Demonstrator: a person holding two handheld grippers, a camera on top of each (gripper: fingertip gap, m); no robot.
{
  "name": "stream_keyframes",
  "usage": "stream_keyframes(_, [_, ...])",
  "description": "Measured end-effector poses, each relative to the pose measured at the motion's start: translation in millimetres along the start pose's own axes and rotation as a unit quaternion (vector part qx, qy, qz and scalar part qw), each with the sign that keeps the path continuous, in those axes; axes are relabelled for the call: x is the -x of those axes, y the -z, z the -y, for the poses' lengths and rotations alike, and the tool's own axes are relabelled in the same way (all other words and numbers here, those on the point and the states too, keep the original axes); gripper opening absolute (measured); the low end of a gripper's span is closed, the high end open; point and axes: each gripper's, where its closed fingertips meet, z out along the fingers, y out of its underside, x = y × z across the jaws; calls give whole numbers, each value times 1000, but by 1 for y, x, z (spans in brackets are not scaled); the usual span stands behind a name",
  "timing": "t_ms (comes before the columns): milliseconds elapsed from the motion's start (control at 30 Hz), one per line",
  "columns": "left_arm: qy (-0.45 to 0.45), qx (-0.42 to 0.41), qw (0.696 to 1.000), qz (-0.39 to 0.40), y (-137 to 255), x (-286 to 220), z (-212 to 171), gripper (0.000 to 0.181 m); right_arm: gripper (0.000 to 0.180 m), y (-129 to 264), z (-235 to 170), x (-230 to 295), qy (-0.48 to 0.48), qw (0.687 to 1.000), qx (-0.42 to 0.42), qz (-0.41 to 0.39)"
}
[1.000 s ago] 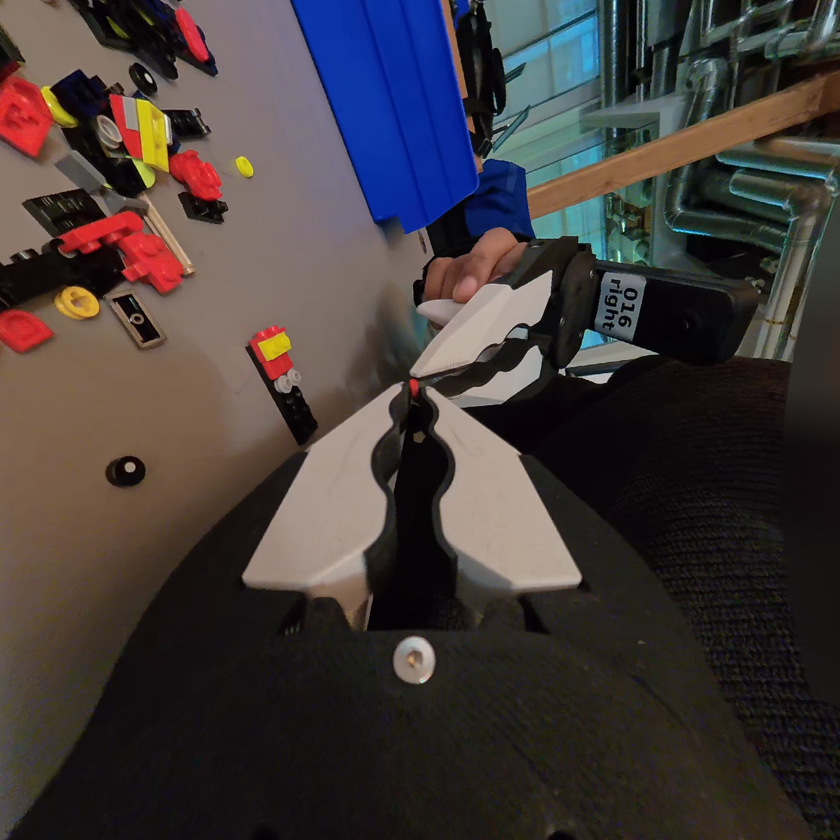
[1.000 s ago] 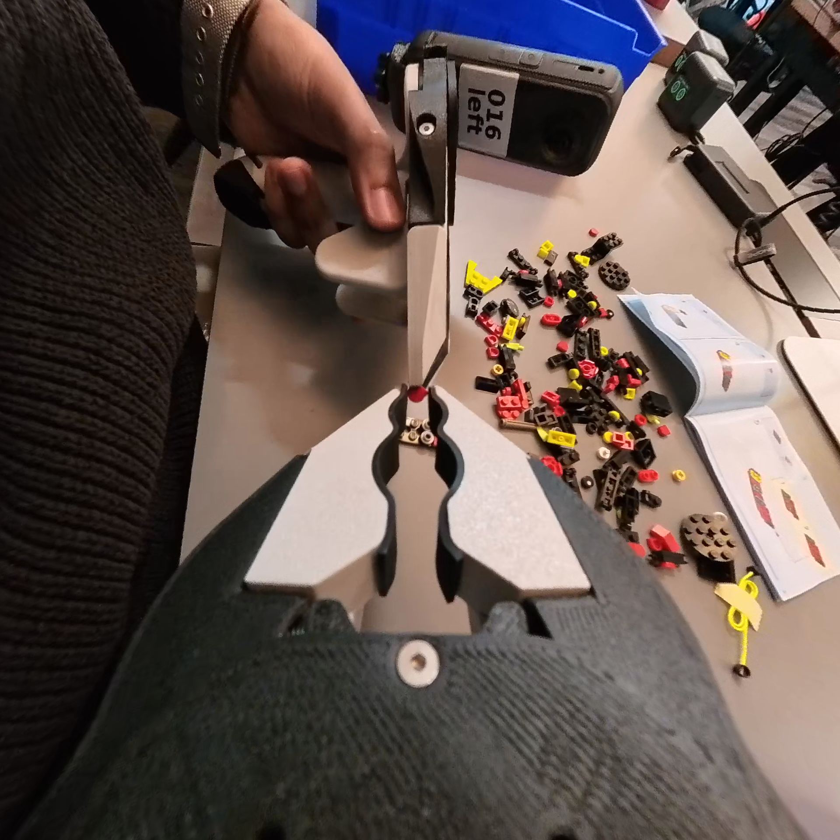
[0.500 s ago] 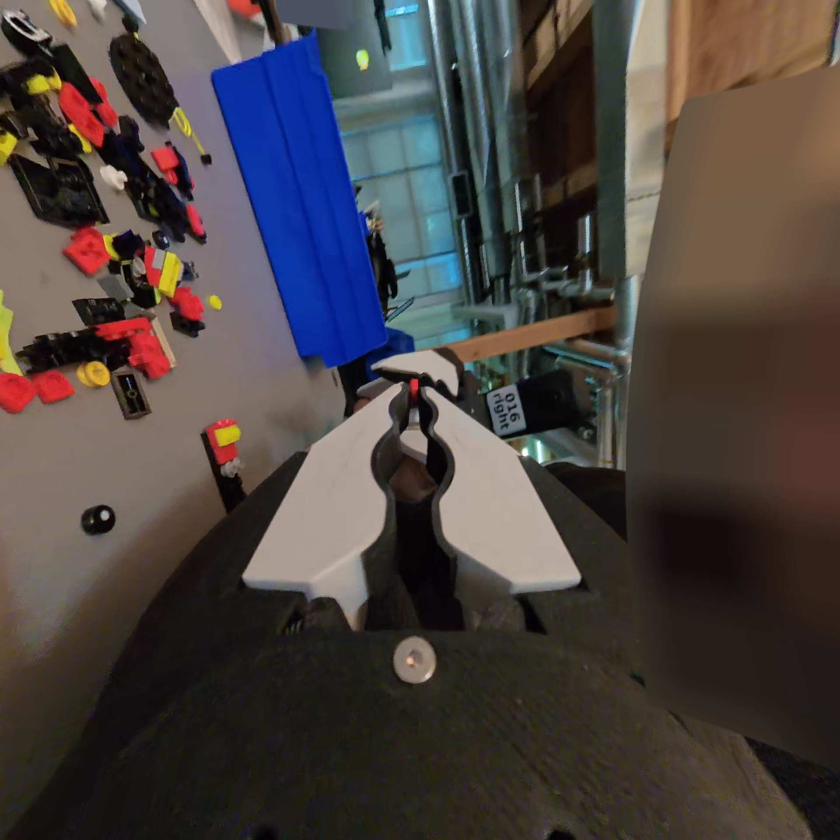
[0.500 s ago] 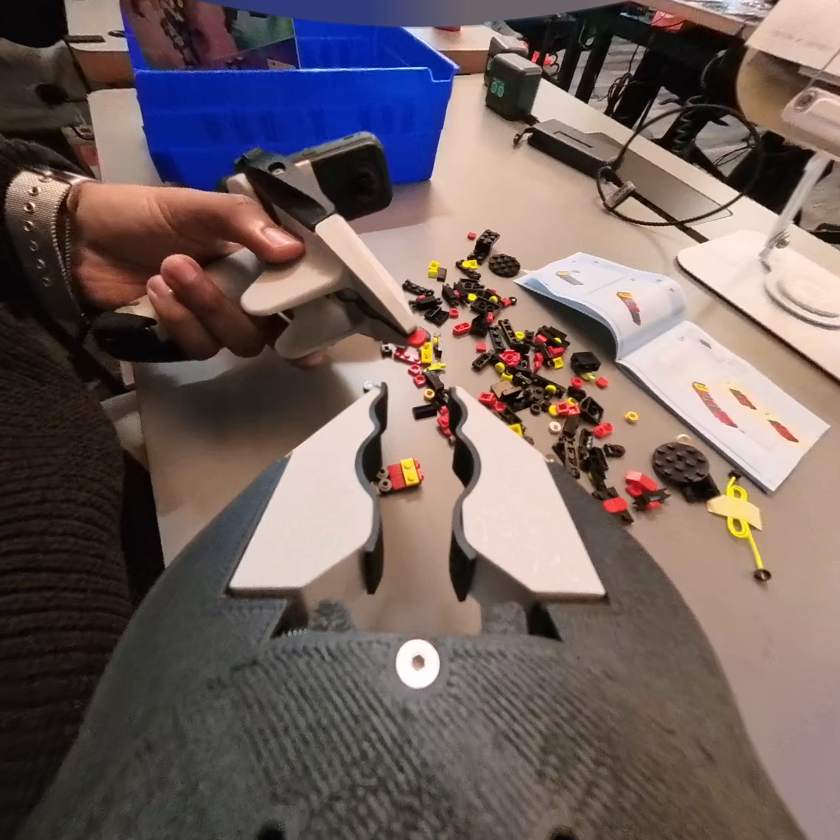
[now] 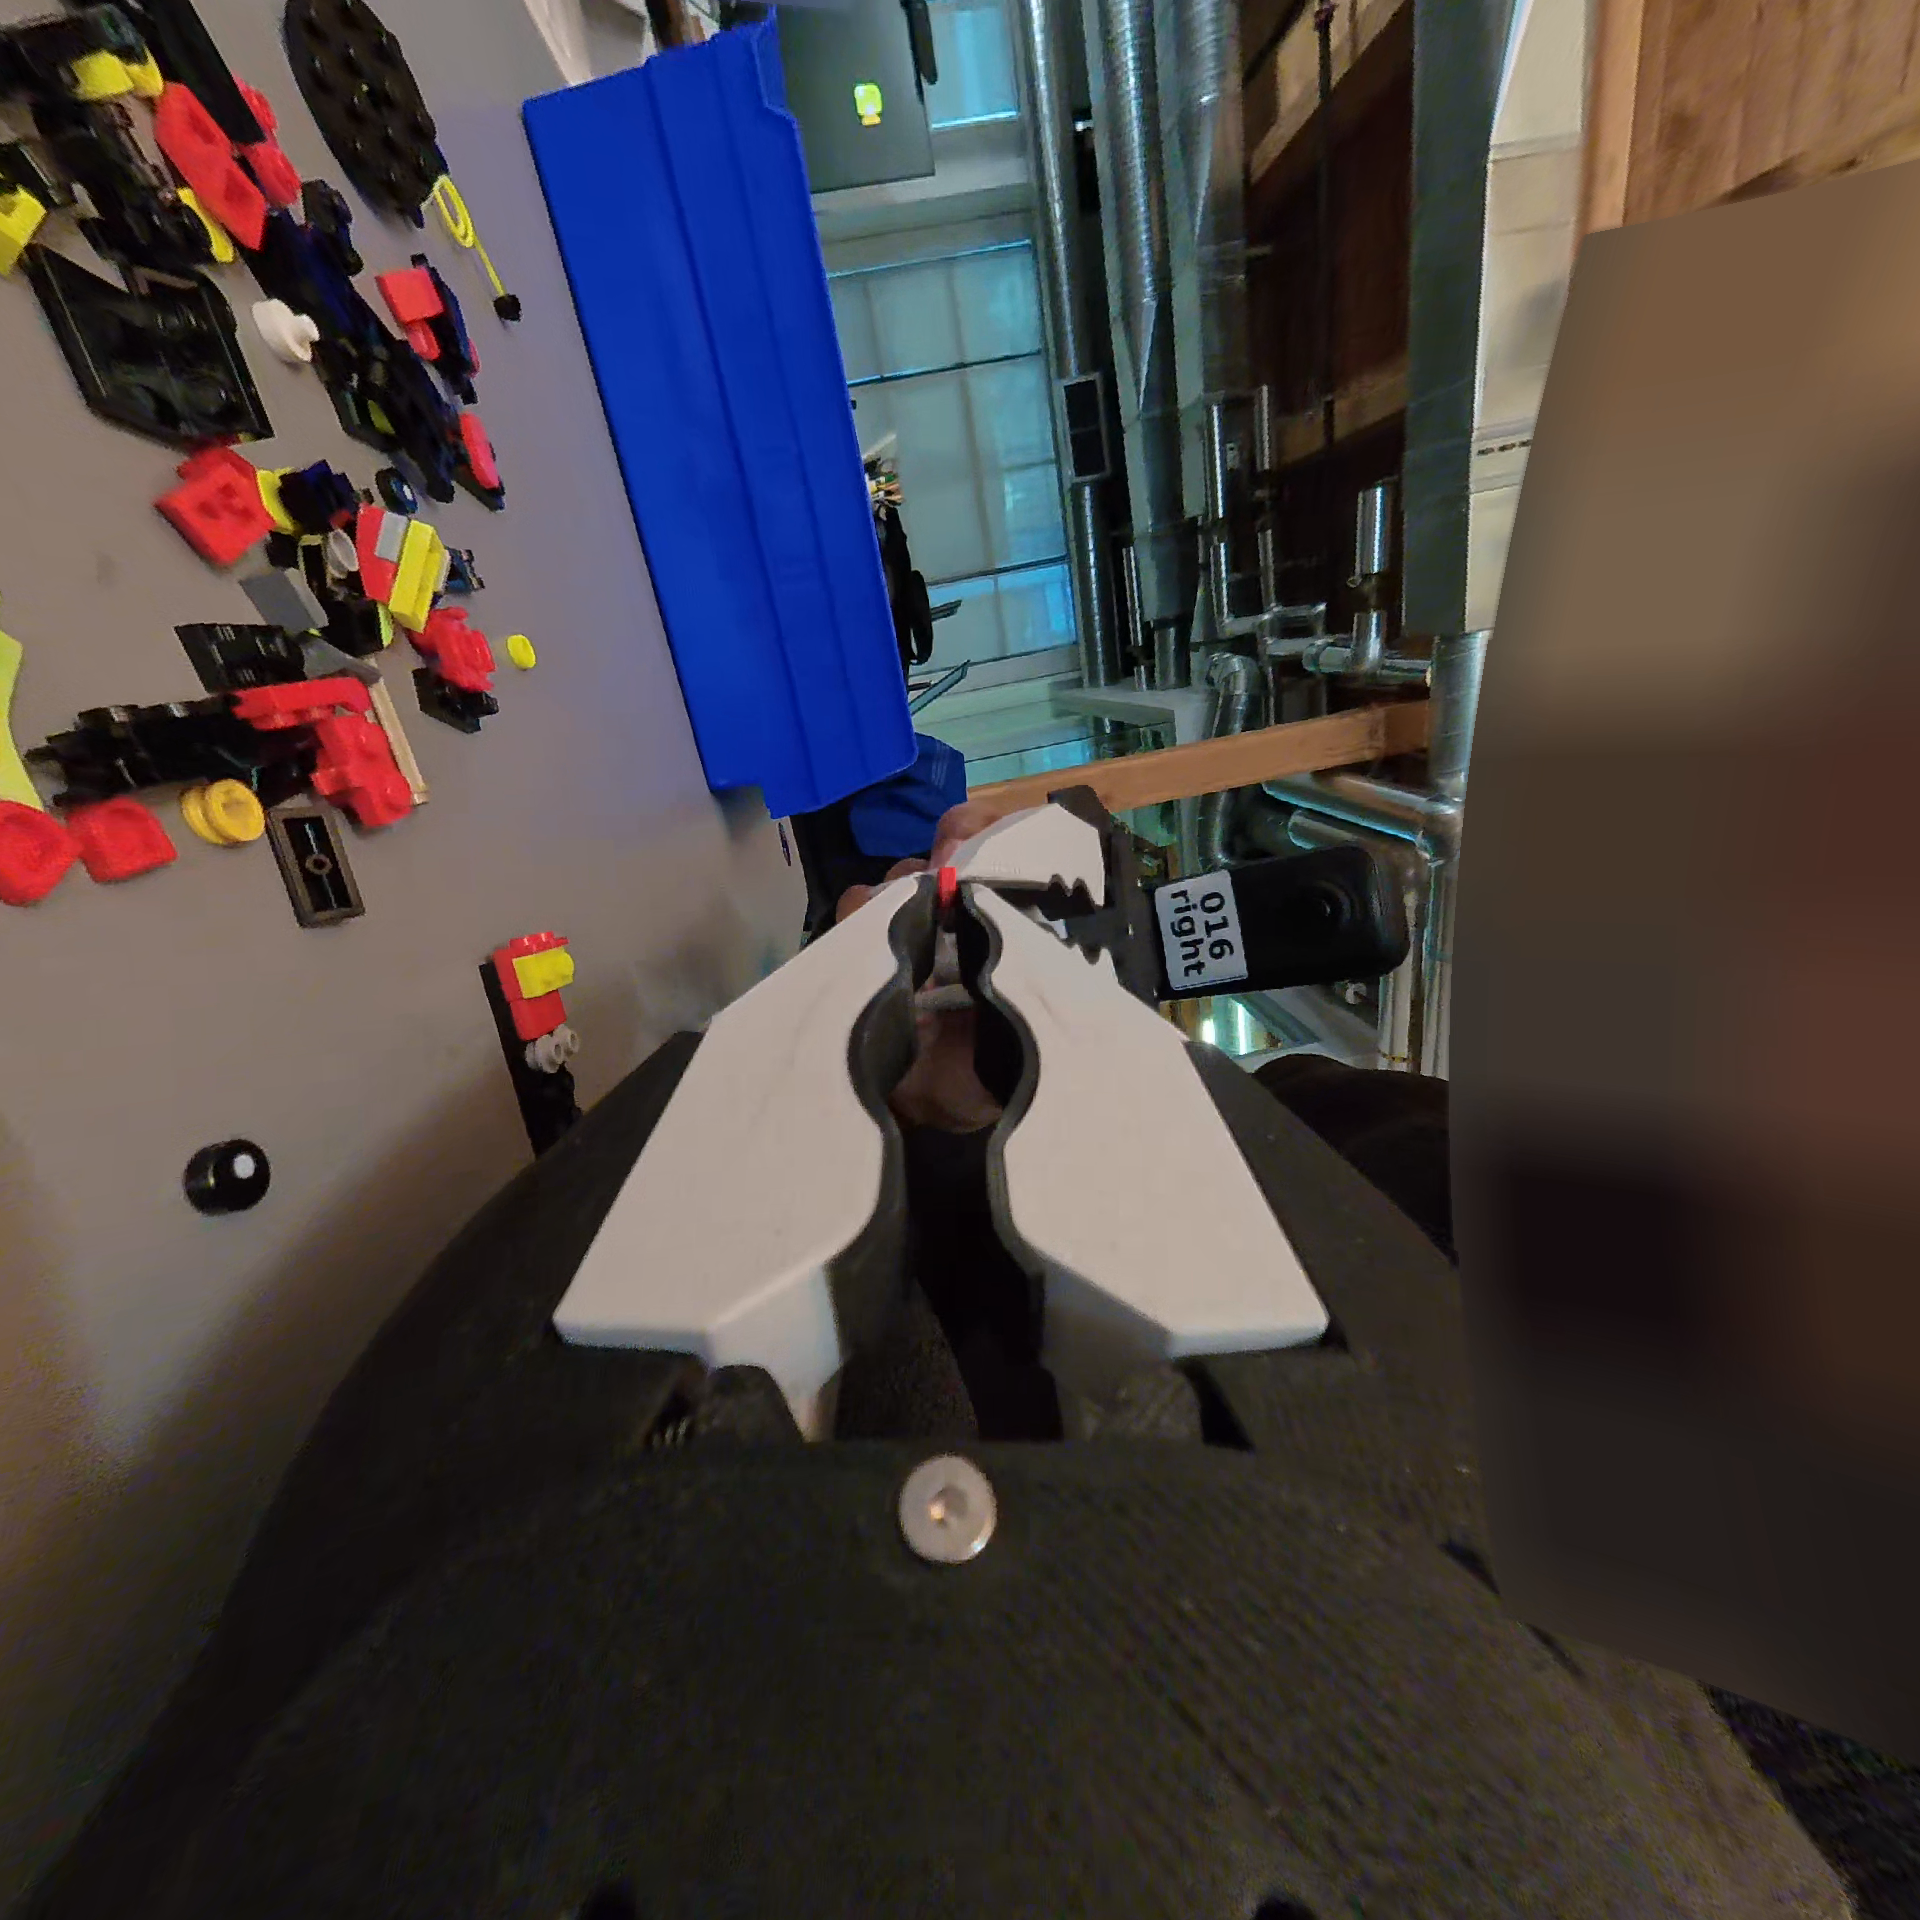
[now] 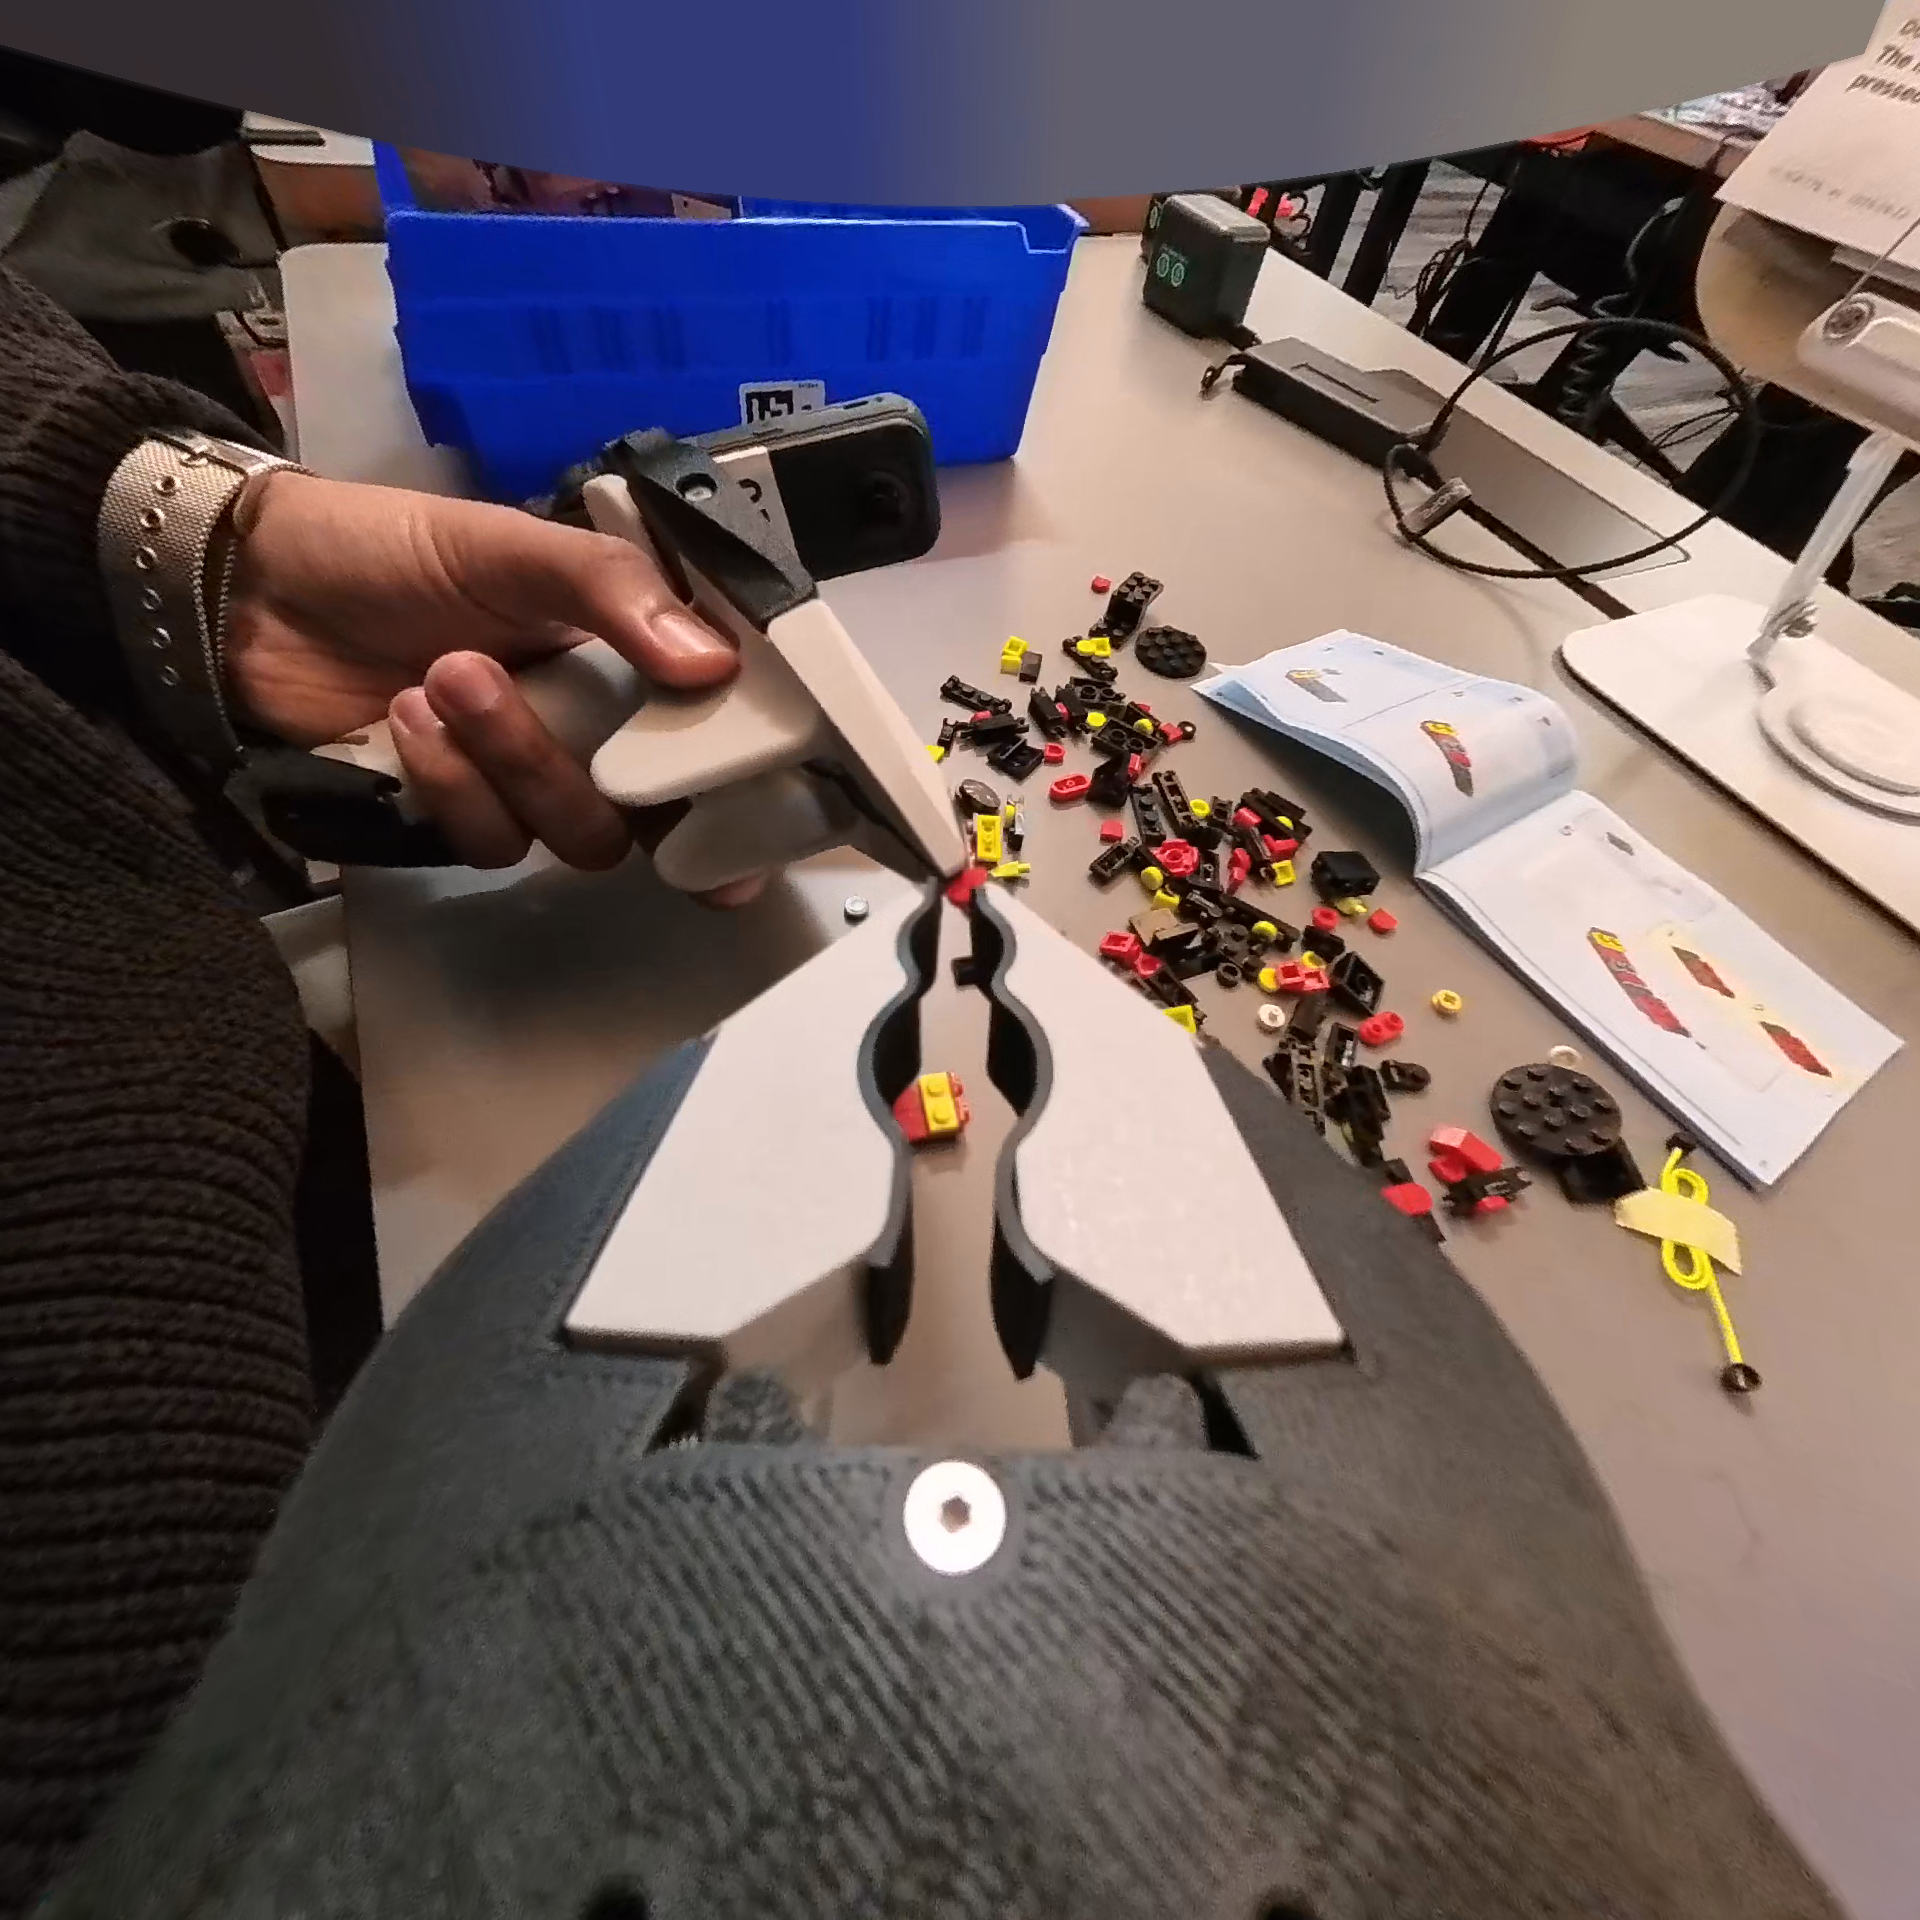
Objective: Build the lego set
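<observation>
Left gripper fingers pinch a tiny red plastic lego piece; right gripper fingers, nearly pressed together, meet it above bare grey table.

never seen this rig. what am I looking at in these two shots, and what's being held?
No robot arm here: a person holds a two-finger gripper in each hand, and each carries a camera looking along its fingers. One shot is from the left gripper, the other from the right gripper. In the right view the left one shows from outside, in a hand.

The tips meet around a tiny red piece. The left gripper pinches it; whether the right grips it too, I cannot tell.

On the grey table: scattered lego pieces, an open instruction booklet, a small red-and-yellow sub-assembly, and a blue bin.
</observation>
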Motion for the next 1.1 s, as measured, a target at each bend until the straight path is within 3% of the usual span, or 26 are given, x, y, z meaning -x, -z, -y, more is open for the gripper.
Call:
stream_keyframes(900, [-3,20,1000,20,-1,5,-6,0,5,-3,-10,1,52,998,32,-3])
stream_keyframes(1100, [-76,59,987,131,11,31,-6,5,5,-2,-46,-6,9,994,107,14])
